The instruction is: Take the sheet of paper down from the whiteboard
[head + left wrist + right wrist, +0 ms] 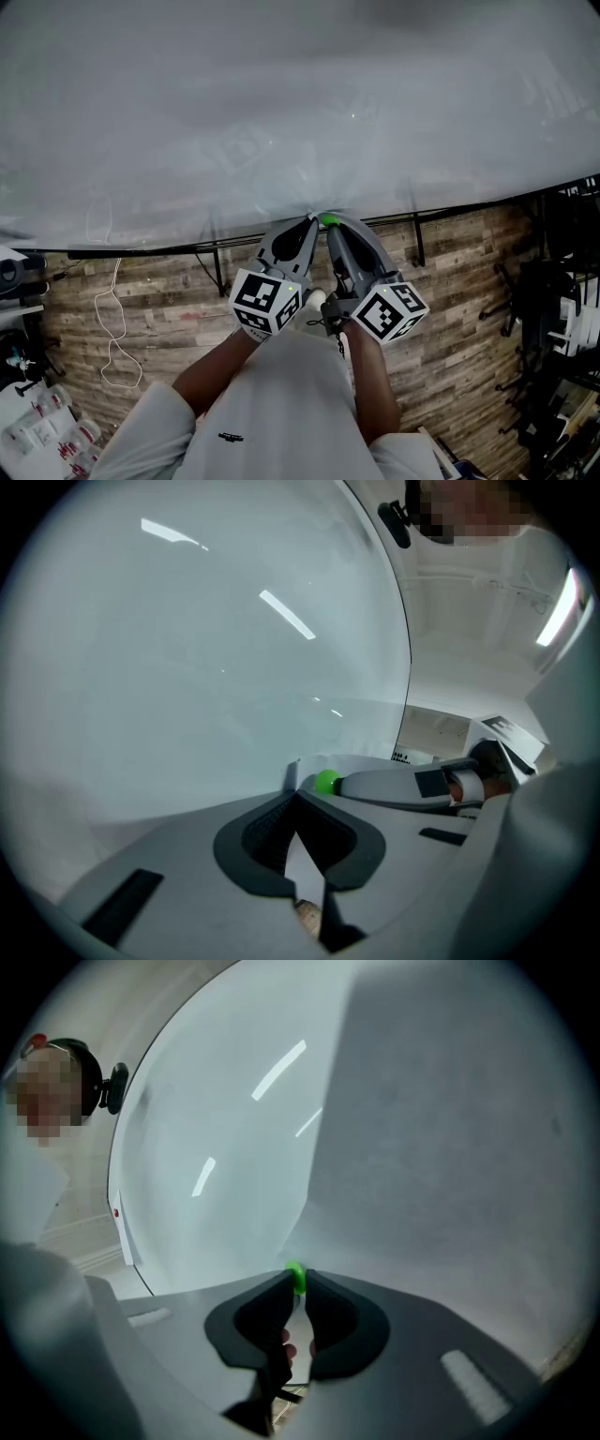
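Observation:
The whiteboard (pixel 281 112) fills the upper half of the head view, and both grippers meet at its lower edge. My left gripper (pixel 310 219) (pixel 295 797) is shut, with a thin white strip of the sheet of paper (pixel 306 860) pinched between its pads. A small green magnet (pixel 328 221) (pixel 326 781) (pixel 295 1277) sits right beside it. My right gripper (pixel 330 225) (pixel 296 1283) is shut on that magnet at its fingertips. In the right gripper view the matte sheet of paper (pixel 450 1147) covers the right side and the glossy whiteboard (pixel 216 1147) the left.
Below the board lies a wood-pattern floor (pixel 169 300), crossed by the stand's black legs (pixel 217 272). A white cable (pixel 114 337) loops on the floor at left. Dark equipment (pixel 562 309) crowds the right edge and small boxes (pixel 37 431) the lower left.

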### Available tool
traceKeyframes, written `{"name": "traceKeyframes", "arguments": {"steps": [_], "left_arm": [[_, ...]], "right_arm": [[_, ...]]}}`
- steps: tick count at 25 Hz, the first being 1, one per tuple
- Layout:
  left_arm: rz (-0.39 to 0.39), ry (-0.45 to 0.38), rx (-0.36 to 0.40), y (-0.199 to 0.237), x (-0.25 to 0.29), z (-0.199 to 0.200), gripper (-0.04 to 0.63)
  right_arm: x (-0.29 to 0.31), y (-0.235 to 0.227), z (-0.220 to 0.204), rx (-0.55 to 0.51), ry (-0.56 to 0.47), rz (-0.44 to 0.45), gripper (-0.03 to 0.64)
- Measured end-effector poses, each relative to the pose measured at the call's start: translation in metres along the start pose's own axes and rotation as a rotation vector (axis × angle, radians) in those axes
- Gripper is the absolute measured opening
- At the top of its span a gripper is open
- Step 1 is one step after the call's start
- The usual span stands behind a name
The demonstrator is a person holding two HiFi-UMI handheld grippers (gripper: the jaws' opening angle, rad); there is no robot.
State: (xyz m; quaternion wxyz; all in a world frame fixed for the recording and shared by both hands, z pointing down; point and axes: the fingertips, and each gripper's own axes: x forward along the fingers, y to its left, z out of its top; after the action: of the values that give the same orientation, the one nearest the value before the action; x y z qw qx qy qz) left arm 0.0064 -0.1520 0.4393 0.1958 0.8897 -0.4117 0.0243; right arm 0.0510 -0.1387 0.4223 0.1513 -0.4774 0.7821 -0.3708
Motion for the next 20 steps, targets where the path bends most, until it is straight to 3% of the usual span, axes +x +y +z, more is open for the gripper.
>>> {"name": "traceKeyframes", "arguments": {"steps": [12, 20], "left_arm": [[-0.034, 0.001, 0.008, -0.011, -0.015, 0.001, 0.006], [-0.072, 0.021, 0.037, -0.029, -0.030, 0.003, 0.006]], "right_arm": [[-0.041, 0.000, 0.014, -0.022, -0.078, -0.027, 0.048], [-0.089, 0.009, 0.032, -0.175, -0.153, -0.073, 0.048]]}}
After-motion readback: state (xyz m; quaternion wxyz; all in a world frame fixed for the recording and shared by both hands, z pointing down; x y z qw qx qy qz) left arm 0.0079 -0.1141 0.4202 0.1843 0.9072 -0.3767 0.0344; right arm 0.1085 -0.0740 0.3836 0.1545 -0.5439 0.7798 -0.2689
